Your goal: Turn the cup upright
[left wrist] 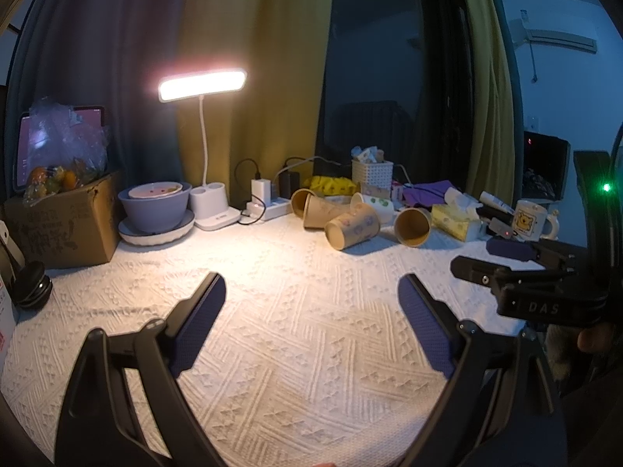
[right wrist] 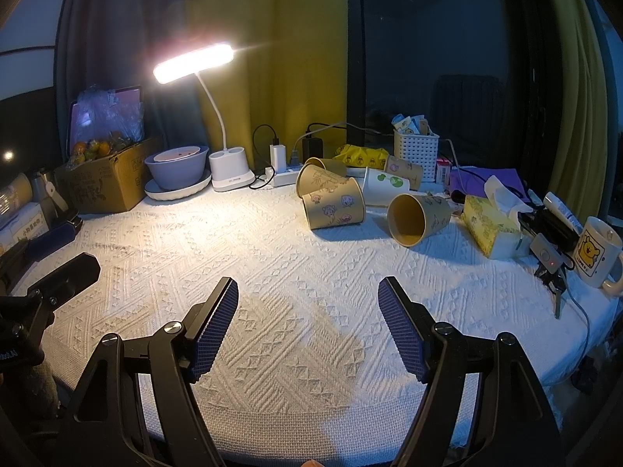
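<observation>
Right wrist view: your right gripper (right wrist: 307,292) has its fingers spread, empty; the nearest cup (right wrist: 418,218) lies sideways ahead-right on the worktop (right wrist: 272,257), mouth facing you; left gripper (left wrist: 311,292) equally released, farther off

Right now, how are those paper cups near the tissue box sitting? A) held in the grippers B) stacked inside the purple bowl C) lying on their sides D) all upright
C: the paper cups lie tipped on the white cloth, open mouths showing, and both grippers are open and holding nothing.
</observation>
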`<act>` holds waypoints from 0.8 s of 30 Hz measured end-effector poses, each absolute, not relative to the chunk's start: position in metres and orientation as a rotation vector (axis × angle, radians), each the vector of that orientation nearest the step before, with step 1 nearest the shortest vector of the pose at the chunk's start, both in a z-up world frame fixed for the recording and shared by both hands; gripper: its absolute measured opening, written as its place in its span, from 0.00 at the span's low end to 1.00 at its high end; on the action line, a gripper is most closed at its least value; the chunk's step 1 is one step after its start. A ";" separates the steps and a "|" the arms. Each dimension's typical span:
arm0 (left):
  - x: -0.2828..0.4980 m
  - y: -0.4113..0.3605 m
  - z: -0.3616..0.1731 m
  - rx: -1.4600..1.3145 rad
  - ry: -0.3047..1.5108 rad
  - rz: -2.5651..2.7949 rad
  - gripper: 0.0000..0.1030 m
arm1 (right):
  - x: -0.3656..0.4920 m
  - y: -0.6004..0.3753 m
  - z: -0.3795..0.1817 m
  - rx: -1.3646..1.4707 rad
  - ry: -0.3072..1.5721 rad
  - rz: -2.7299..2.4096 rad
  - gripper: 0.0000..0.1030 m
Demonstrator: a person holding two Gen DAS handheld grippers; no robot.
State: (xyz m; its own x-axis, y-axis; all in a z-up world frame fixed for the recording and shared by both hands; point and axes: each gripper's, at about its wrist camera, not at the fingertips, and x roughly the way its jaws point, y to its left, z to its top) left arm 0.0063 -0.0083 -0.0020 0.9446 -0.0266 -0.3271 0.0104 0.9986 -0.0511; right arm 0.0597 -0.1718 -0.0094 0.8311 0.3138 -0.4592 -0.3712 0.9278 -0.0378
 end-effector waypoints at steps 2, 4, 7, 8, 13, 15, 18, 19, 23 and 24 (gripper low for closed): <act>0.007 -0.009 -0.002 -0.049 0.335 -0.019 0.88 | 0.060 -0.172 -0.009 -0.127 0.465 0.364 0.75; 0.008 -0.009 -0.002 -0.049 0.337 -0.019 0.88 | 0.060 -0.172 -0.010 -0.127 0.466 0.364 0.75; 0.008 -0.009 -0.002 -0.049 0.337 -0.019 0.88 | 0.060 -0.172 -0.010 -0.127 0.465 0.364 0.75; 0.008 -0.009 -0.002 -0.048 0.337 -0.019 0.88 | 0.060 -0.172 -0.010 -0.127 0.466 0.365 0.75; 0.008 -0.009 -0.002 -0.048 0.337 -0.019 0.88 | 0.060 -0.172 -0.010 -0.126 0.465 0.365 0.75; 0.008 -0.009 -0.002 -0.048 0.338 -0.019 0.88 | 0.060 -0.172 -0.010 -0.126 0.466 0.365 0.75; 0.008 -0.010 -0.003 -0.048 0.339 -0.019 0.88 | 0.060 -0.172 -0.010 -0.125 0.466 0.365 0.75; 0.008 -0.010 -0.003 -0.047 0.339 -0.020 0.88 | 0.060 -0.172 -0.010 -0.125 0.466 0.365 0.75; 0.009 -0.011 -0.004 -0.042 0.343 -0.022 0.88 | 0.061 -0.173 -0.010 -0.125 0.468 0.367 0.75; 0.009 -0.011 -0.004 -0.041 0.344 -0.023 0.88 | 0.061 -0.173 -0.011 -0.125 0.469 0.368 0.75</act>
State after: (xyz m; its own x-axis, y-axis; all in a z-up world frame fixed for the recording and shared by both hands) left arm 0.0090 -0.0115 -0.0044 0.9410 -0.0294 -0.3371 0.0154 0.9989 -0.0442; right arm 0.0608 -0.1729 -0.0105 0.8277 0.3168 -0.4631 -0.3737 0.9269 -0.0338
